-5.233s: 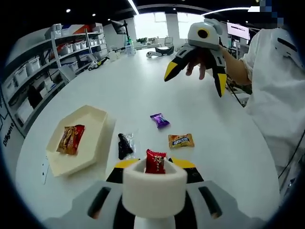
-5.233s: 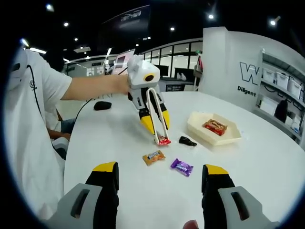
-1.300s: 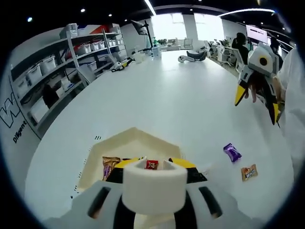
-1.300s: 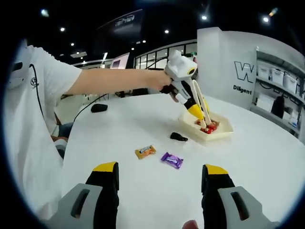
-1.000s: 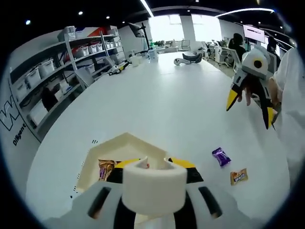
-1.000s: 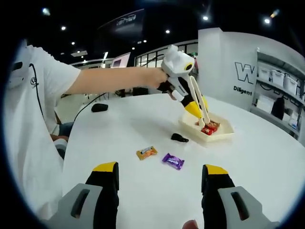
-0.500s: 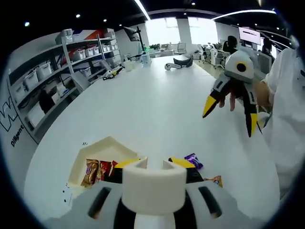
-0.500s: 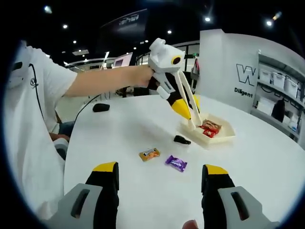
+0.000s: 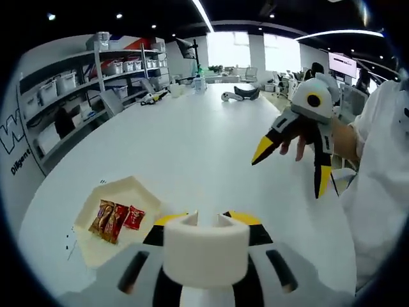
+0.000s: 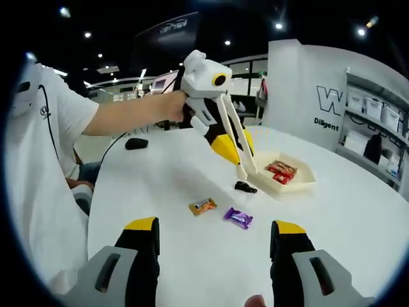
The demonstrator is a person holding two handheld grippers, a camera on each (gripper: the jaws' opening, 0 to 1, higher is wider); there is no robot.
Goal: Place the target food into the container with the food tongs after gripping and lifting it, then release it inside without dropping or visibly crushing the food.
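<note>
Red snack packet in tray, beside raised tongs (spread, empty).

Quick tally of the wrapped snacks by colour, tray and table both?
Red, in the tray: 2
Black, on the table: 1
Orange, on the table: 1
Purple, on the table: 1
Total: 5

tray cream | candies: red, orange, purple, black (table white)
</note>
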